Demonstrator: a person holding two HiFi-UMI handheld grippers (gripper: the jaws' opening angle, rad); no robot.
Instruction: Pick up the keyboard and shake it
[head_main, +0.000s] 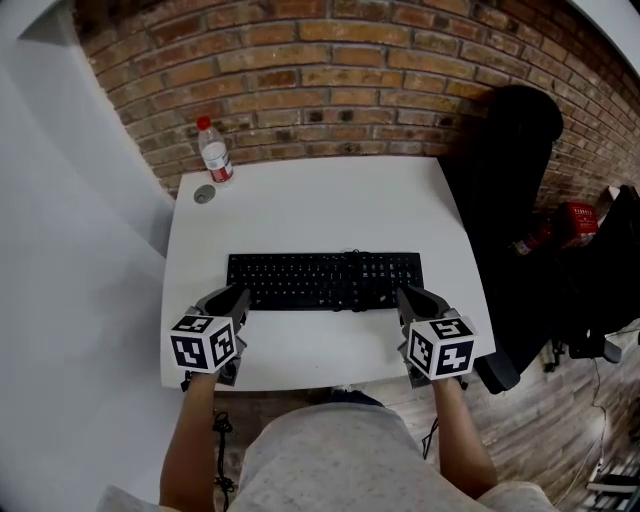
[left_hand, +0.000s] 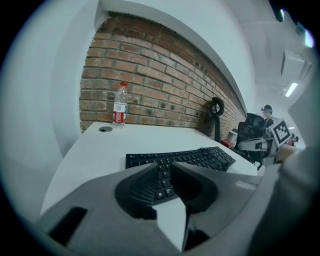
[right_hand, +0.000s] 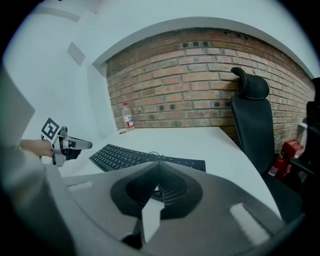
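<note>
On the white desk (head_main: 320, 205), in its near half, a black keyboard (head_main: 324, 281) is seen lying flat, long side parallel to the front edge. The left gripper (head_main: 240, 296) is held at the keyboard's left near corner and the right gripper (head_main: 404, 294) at its right near corner, both pointing away from the person and angled downward. Contact with the keyboard cannot be made out in any view. In the left gripper view the jaws are seen a little apart, with keys visible through the narrow gap between the tips and nothing clamped. In the right gripper view the jaws are seen closed tip to tip, nothing between them. A clear water bottle (head_main: 214, 152) with a red cap is stood upright at the far left corner of the desk, just beside a round cable hole (head_main: 204, 194). A brick wall (head_main: 330, 80) is seen behind the desk. A black chair (head_main: 505, 170) is placed at the desk's right side, against the wall.
</note>
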